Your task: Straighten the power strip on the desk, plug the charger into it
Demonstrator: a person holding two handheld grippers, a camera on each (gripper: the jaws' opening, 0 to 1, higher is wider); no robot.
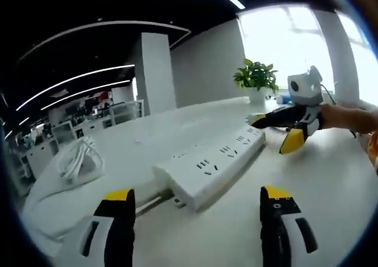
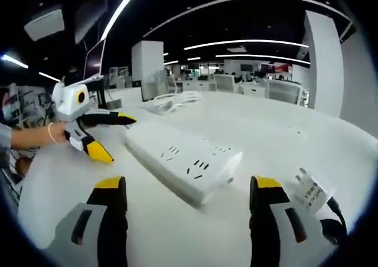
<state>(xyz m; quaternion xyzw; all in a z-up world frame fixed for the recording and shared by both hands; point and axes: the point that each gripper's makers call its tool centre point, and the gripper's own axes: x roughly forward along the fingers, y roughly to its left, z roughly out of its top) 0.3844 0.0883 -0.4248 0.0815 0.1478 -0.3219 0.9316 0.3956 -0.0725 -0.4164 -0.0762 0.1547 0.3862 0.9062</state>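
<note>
Both hand-held grippers, left [image 1: 198, 211] and right [image 2: 184, 203], have jaws apart, holding nothing. White strip [image 2: 182, 159] lies on the bench [image 2: 277, 137] between them; charger [image 2: 311, 191] rests beside the right one.

1. White surface [image 1: 331, 178], curved edge.
2. White power strip [image 1: 212, 160] lies flat on it, sockets up.
3. Coiled white cable [image 1: 77, 158] lies beyond the strip's cord end.
4. White charger [image 2: 312, 191] lies just beside the strip's other end, prongs showing.
5. Potted plant [image 1: 256, 78] stands well beyond the strip.
</note>
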